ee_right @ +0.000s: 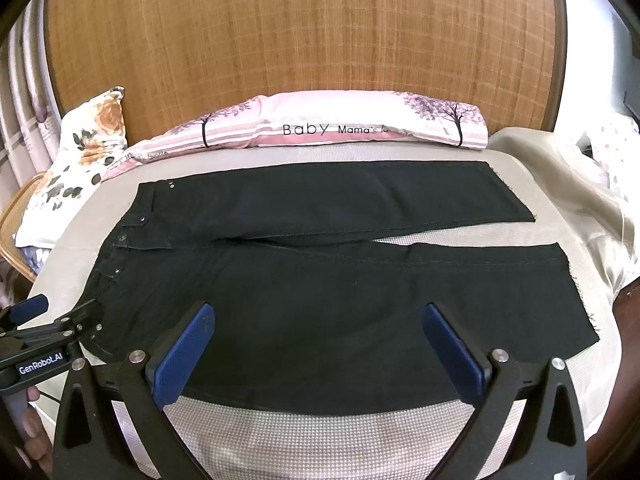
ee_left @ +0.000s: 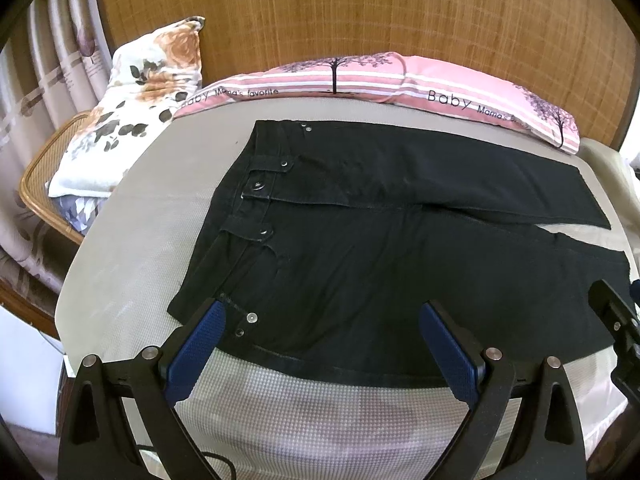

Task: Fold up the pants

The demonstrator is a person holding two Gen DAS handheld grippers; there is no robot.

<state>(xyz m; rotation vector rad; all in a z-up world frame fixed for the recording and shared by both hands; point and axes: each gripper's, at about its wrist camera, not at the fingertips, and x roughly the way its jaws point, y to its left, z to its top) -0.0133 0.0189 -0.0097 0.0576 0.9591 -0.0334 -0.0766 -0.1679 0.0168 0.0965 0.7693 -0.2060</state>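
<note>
Black pants, one pair, two open hand-held grippers

The black pants lie flat on the bed, waistband to the left, both legs running to the right and parting slightly toward the hems. Metal snaps show along the waistband. The left hand-held gripper hangs above the near edge of the pants, its blue pads spread wide, nothing between them. Part of the right hand-held gripper enters at the right edge. A pink striped pillow and a floral pillow lie along the woven headboard.
</note>
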